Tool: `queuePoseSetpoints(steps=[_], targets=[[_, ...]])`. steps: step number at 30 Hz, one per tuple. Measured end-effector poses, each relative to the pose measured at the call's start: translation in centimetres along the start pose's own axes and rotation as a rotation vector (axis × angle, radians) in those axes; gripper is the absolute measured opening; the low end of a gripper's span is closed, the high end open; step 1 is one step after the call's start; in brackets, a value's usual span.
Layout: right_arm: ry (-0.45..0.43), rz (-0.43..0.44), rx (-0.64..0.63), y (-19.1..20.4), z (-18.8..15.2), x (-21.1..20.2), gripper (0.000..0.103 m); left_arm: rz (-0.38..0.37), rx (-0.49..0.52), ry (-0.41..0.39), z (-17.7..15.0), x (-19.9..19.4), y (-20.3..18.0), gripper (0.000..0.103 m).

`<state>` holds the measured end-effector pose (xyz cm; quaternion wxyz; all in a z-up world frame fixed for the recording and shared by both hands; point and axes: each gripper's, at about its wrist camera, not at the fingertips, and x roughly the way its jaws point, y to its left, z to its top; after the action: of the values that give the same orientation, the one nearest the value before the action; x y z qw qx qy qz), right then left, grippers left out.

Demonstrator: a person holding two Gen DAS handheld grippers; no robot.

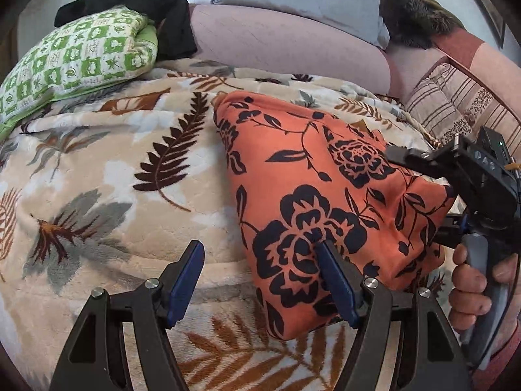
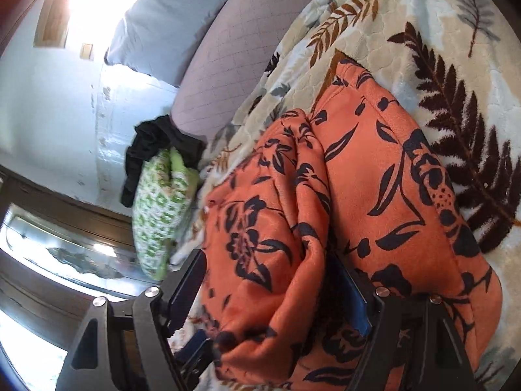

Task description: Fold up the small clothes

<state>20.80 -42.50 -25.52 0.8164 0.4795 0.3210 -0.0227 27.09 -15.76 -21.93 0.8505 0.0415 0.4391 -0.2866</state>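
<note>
While both my tongs gape — left gripper [image 1: 260, 280] beside, right gripper [image 2: 270, 293] astride — one orange black-flowered garment [image 1: 325, 195] lies folded on the leaf-print blanket [image 1: 114, 163].

The bed is covered by a plush cream blanket [image 1: 107, 150] printed with brown, rust and grey fern leaves. On it lies a folded orange garment with a black floral print [image 1: 312, 202], bunched into a thick fold in the right wrist view [image 2: 374, 195]. At the blanket's far left edge rests a green-and-white checked pillow [image 1: 75, 65] with a crumpled black cloth [image 1: 146, 3] on its far side. A long pale mauve quilted bolster [image 1: 276, 45] runs along the head of the bed.
</note>
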Motion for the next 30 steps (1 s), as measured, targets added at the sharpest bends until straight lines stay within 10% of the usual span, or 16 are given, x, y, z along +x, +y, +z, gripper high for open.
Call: queuePoseSetpoints(steps=[3,13,19,27,30], targets=[[0.005,-0.084,-0.103,1.2,-0.7,0.8,0.028,-0.026,-0.023,-0.002,0.2,-0.1,0.4,0.073],[-0.331,-0.114,-0.421,7.0,-1.0,-9.5,0.023,-0.135,-0.070,-0.081,1.2,-0.9,-1.5,0.077],[0.065,-0.219,0.013,-4.1,1.5,-5.1,0.028,-0.043,0.024,0.021,0.3,2.1,-4.4,0.077],[-0.243,-0.153,-0.035,-3.1,3.4,-12.9,0.030,-0.053,0.010,0.015,0.2,1.3,-3.7,0.077],[-0.233,-0.120,-0.091,-1.4,3.4,-12.5,0.030,-0.039,0.037,0.010,0.0,1.1,-4.2,0.077]])
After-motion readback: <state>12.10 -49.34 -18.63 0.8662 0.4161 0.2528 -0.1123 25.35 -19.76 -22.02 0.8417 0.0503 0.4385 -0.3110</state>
